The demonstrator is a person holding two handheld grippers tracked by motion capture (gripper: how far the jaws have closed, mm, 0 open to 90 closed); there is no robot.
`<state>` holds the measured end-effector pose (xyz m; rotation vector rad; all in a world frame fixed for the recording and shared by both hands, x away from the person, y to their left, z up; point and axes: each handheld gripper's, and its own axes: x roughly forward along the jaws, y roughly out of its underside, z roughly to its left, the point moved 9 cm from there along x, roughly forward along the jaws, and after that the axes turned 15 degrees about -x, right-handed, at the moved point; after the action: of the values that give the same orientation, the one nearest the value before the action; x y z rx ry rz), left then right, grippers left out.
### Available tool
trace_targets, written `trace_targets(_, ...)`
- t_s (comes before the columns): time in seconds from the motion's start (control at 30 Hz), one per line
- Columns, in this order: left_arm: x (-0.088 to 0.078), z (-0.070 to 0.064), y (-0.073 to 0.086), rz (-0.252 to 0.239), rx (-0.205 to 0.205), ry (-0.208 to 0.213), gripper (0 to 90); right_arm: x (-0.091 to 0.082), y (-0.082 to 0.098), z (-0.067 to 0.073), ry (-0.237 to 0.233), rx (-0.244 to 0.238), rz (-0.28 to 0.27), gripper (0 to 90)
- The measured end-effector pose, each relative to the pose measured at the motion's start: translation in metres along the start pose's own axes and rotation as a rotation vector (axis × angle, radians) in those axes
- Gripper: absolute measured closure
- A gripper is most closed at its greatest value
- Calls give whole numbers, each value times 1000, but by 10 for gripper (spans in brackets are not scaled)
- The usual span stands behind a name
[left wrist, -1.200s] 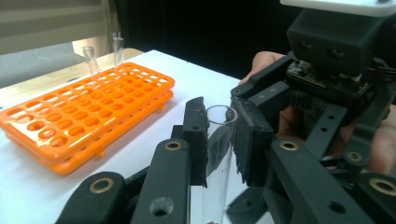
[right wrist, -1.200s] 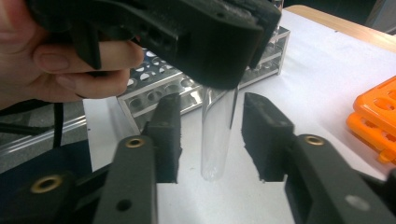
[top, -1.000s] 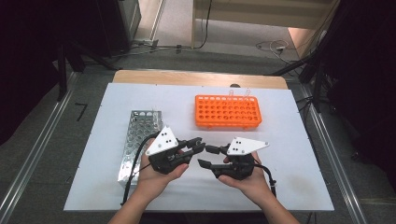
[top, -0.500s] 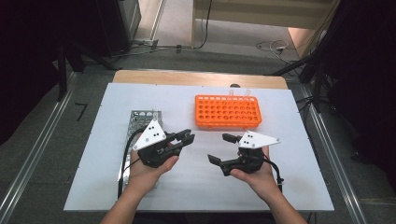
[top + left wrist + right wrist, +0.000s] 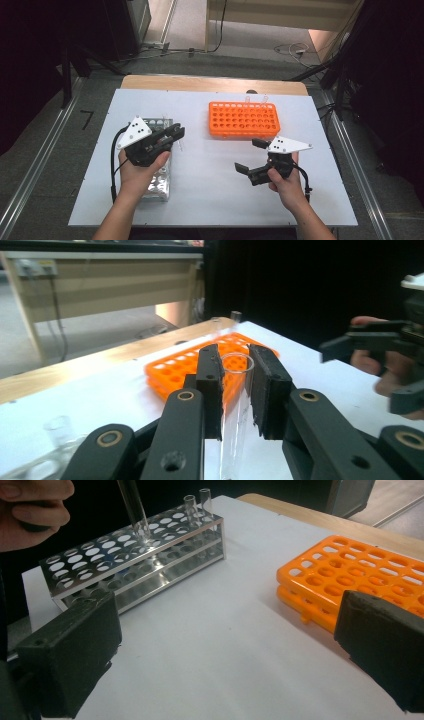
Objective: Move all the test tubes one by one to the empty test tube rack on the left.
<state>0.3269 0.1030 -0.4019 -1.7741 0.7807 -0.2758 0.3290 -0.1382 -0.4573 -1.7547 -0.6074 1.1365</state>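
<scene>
A clear glass tube (image 5: 234, 405) stands upright between the jaws of my left gripper (image 5: 234, 360), which is shut on it. In the high view that left gripper (image 5: 176, 134) hovers over the far end of the steel tube rack (image 5: 159, 186). From the right gripper view, the held tube (image 5: 132, 505) hangs with its tip just above the steel rack (image 5: 135, 555), which has two tubes (image 5: 190, 502) at its far end. My right gripper (image 5: 249, 155) is open and empty, in front of the orange rack (image 5: 243, 120). Its jaws (image 5: 230, 650) are spread wide.
The orange rack (image 5: 360, 570) lies at the middle back of the white board (image 5: 210, 195), with two clear tubes (image 5: 255, 98) at its far edge. A wooden table edge (image 5: 215, 84) runs behind the board. Bare board lies between the two racks.
The two grippers have drawn apart. My left gripper has moved left and back over the steel rack. My right gripper has shifted right and opened wider.
</scene>
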Motion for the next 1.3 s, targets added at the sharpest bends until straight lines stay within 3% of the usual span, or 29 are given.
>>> trace_targets(0.27, -6, 29, -8, -48, -25, -84, 759, -4, 4, -7, 16, 16, 3, 0)
trace_targets(0.77, 7, 61, 0, -103, 8, -213, 759, -7, 7, -11, 26, 26, 3, 0)
trace_targets(1.3, 18, 74, 16, -79, 5, -259, 759, -9, 5, -11, 19, 34, -8, 0)
